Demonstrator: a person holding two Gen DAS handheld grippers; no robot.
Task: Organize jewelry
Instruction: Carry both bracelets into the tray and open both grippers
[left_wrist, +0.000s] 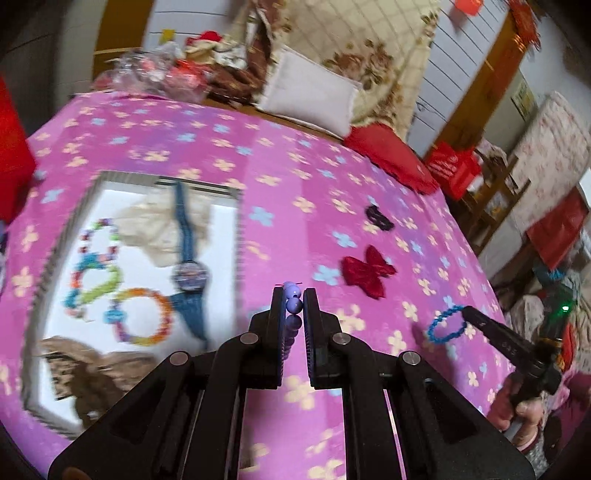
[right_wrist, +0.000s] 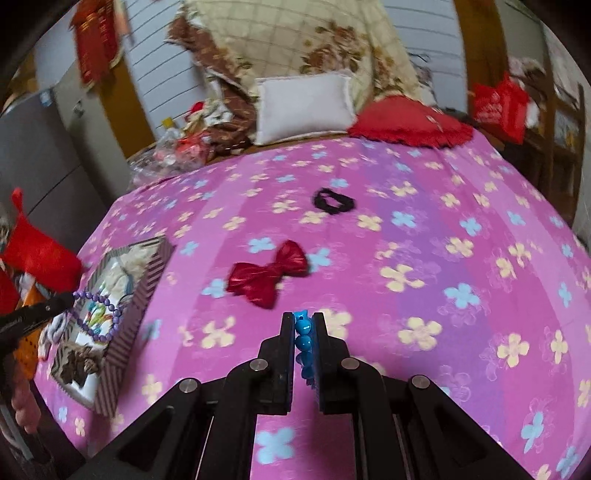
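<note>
My left gripper (left_wrist: 293, 299) is shut on a purple bead bracelet (left_wrist: 293, 302), held above the pink flowered blanket just right of the striped box (left_wrist: 240, 236). In the right wrist view that purple bracelet (right_wrist: 98, 314) hangs as a loop from the left gripper (right_wrist: 64, 301) over the box (right_wrist: 140, 291). My right gripper (right_wrist: 303, 326) is shut on a blue bead bracelet (right_wrist: 303, 332); its loop (left_wrist: 445, 325) dangles at the right in the left wrist view. Inside the box lie several coloured bead bracelets (left_wrist: 142, 317) and a blue watch (left_wrist: 190, 273).
A dark red bow (left_wrist: 367, 271) (right_wrist: 269, 275) and a black scrunchie (left_wrist: 378, 218) (right_wrist: 334, 201) lie on the blanket (right_wrist: 443, 258). A white pillow (right_wrist: 304, 105), a red cushion (right_wrist: 410, 123) and a quilt sit at the back. A hand (left_wrist: 517, 410) grips the right tool.
</note>
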